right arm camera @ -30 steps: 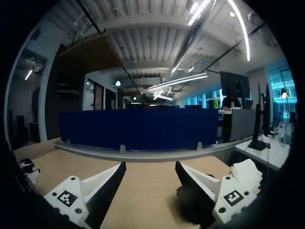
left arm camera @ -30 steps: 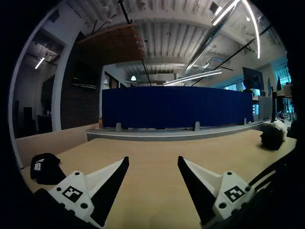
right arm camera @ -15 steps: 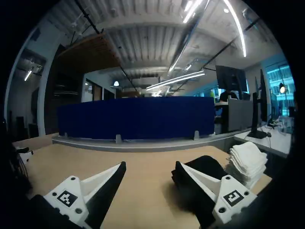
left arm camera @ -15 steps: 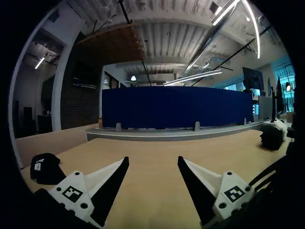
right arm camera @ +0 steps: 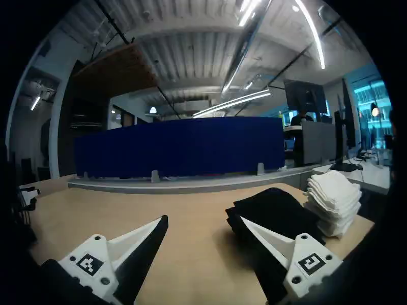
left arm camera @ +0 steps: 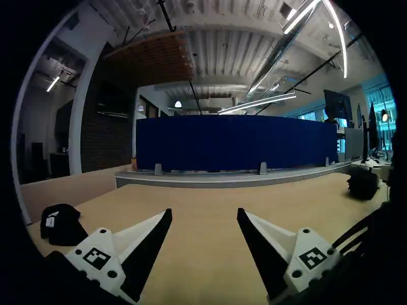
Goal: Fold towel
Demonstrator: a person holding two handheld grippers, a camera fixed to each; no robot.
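From my station, the left gripper [left arm camera: 203,210] is low over the wooden table [left arm camera: 285,195]. Its jaws are released and wide apart, and only bare wood lies between them. The right gripper [right arm camera: 202,218] is also spread open over the same table and grasps nothing.

Just behind the right gripper's right-hand finger lies a stack of folded black towels [right arm camera: 277,211]. I cannot tell if the finger touches it. A stack of folded white towels [right arm camera: 333,198] stands close beside the black one, near the table's corner.

In the left gripper view, a small black item with a white tag [left arm camera: 60,222] lies near the table's edge, to the left of the fingers. I cannot tell what it is.

Farther away, a blue partition [left arm camera: 231,142] runs along the far side of the table. Behind it, at the right, stand dark monitors [right arm camera: 304,96], and long light strips [right arm camera: 231,101] cross the ceiling.
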